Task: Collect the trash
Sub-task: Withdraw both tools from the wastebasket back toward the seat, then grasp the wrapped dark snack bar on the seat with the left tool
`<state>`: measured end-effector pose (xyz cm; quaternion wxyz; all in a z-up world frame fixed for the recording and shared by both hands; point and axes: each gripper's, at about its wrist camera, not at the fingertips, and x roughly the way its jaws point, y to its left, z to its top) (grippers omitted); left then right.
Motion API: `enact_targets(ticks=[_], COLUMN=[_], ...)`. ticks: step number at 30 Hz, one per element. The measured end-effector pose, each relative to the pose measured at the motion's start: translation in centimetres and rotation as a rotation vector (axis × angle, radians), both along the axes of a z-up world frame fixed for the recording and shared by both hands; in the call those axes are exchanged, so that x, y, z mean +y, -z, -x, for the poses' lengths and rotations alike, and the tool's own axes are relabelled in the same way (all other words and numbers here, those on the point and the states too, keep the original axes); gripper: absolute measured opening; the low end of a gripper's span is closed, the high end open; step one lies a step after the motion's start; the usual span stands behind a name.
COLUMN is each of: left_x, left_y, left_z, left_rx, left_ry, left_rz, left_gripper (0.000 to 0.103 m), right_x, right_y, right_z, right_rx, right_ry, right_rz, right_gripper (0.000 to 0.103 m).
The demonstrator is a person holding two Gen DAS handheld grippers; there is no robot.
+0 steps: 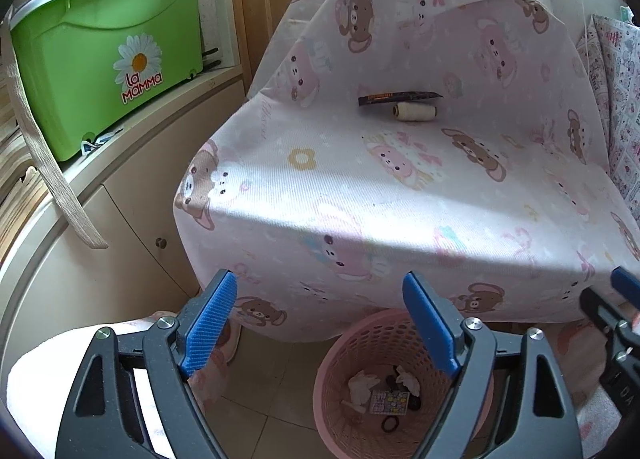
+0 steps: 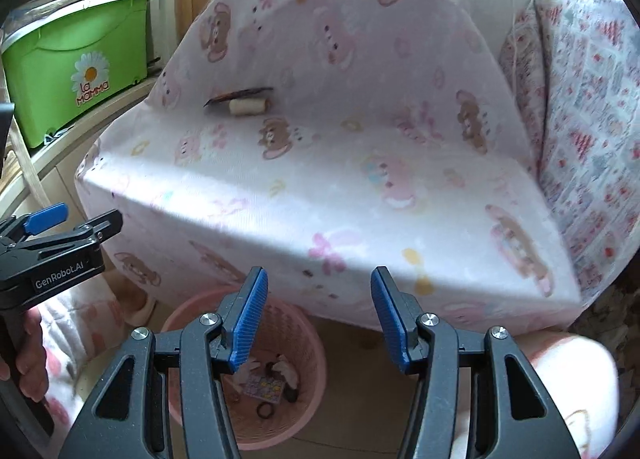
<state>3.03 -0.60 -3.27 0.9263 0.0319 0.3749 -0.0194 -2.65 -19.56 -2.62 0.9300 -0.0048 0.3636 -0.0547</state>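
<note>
A dark snack wrapper lies far back on the seat of a chair draped in a pink bear-print cloth, with a cream thread spool touching it. A pink mesh basket stands on the floor below the seat's front edge and holds crumpled tissues, a small printed packet and hair ties. My left gripper hangs open and empty above the basket. My right gripper is open and empty too, over the basket's right side.
A green plastic tub sits on a beige cabinet to the left. A patterned cushion leans at the chair's right. The right gripper's side shows at the left wrist view's right edge. A hand grips the left gripper's handle.
</note>
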Motion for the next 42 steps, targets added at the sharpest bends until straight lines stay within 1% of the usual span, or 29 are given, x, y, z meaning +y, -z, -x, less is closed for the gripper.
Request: enact_targets(ticks=[1,3,4,6,7,8,10,12,13,14,16,18,20,23,29,32,34,35,36,38,39,40,42], left_x=[0.0,0.1,0.2,0.4,0.2,-0.1,-0.8,-1.3,-1.4,-1.5,-1.6,-1.7,-1.6,-1.3,-1.4,-2.1,-2.8,-2.9,-3.0,-3.2,-3.4,-3.8,-4.9], left_y=[0.0,0.1,0.0,-0.5,-0.9,-1.4,-2.5,-3.6,-4.1,-4.6,-5.3,-5.9,-6.6,-7.4,-8.4,-8.6,-8.3,-8.0,-7.6,-6.5,-6.0,-5.6,-4.9], left_z=[0.0,-0.1,0.0,0.2,0.1,0.0,0.0,-0.2,-0.4,-0.7,-1.4,-2.2,-3.0,-4.2,-7.0,-8.5,-9.9,-10.5,-11.3,-12.8,-13.6,-14.4,-16.1], left_rx=[-0.001,0.025,0.036,0.030,0.027,0.015,-0.042,-0.092,-0.108,-0.122,-0.142,-0.150,-0.152,-0.143,-0.096,-0.070,-0.031,-0.003,0.038,0.121,0.149,0.169,0.187], left_ry=[-0.002,-0.017,-0.032,-0.040,-0.032,-0.014,0.006,0.021,0.032,0.041,0.045,0.043,0.033,0.018,0.026,0.078,0.113,0.124,0.141,0.176,0.179,0.180,0.167], left_rz=[0.001,0.000,0.011,0.041,0.036,0.018,-0.028,-0.055,-0.052,-0.042,-0.034,-0.030,-0.009,0.024,0.068,0.044,0.010,0.012,0.029,0.090,0.105,0.107,0.087], left_gripper=[0.085,0.085,0.085,0.085,0.085,0.085,0.086,0.094,0.100,0.102,0.102,0.102,0.102,0.102,0.102,0.102,0.102,0.102,0.102,0.102,0.102,0.102,0.102], right_x=[-0.1,-0.4,-0.7,-1.1,-1.3,-1.6,-2.1,-2.6,-2.9,-3.2,-3.9,-4.6,-5.3,-5.7,-6.0,-6.1,-6.3,-6.4,-6.6,-6.8,-6.9,-6.9,-7.1], right_y=[-0.3,-1.0,-1.3,-1.8,-2.0,-2.2,-2.7,-3.1,-3.4,-3.5,-3.8,-3.7,-3.5,-3.4,-3.7,-3.8,-3.7,-3.6,-3.5,-3.3,-3.2,-3.1,-2.8], right_z=[0.3,0.5,0.5,0.2,0.0,-0.3,-0.8,-1.4,-1.5,-1.5,-1.3,-1.1,-1.0,-1.1,-1.7,-2.3,-2.5,-2.5,-2.5,-2.5,-2.6,-2.6,-2.9], right_rx=[-0.018,-0.045,-0.059,-0.077,-0.083,-0.089,-0.101,-0.110,-0.118,-0.130,-0.150,-0.151,-0.142,-0.142,-0.146,-0.137,-0.135,-0.129,-0.125,-0.116,-0.113,-0.109,-0.096], right_ry=[0.003,0.003,0.005,0.016,0.021,0.031,0.048,0.057,0.066,0.076,0.100,0.122,0.134,0.150,0.152,0.135,0.141,0.145,0.145,0.145,0.148,0.152,0.167], right_rz=[0.008,0.012,0.008,0.005,0.003,0.003,0.007,0.023,0.033,0.040,0.042,0.032,0.016,0.020,0.029,0.040,0.042,0.037,0.028,0.007,0.006,0.011,0.031], right_gripper=[0.058,0.064,0.064,0.068,0.073,0.074,0.074,0.075,0.077,0.081,0.083,0.083,0.083,0.083,0.084,0.084,0.084,0.084,0.084,0.084,0.084,0.084,0.084])
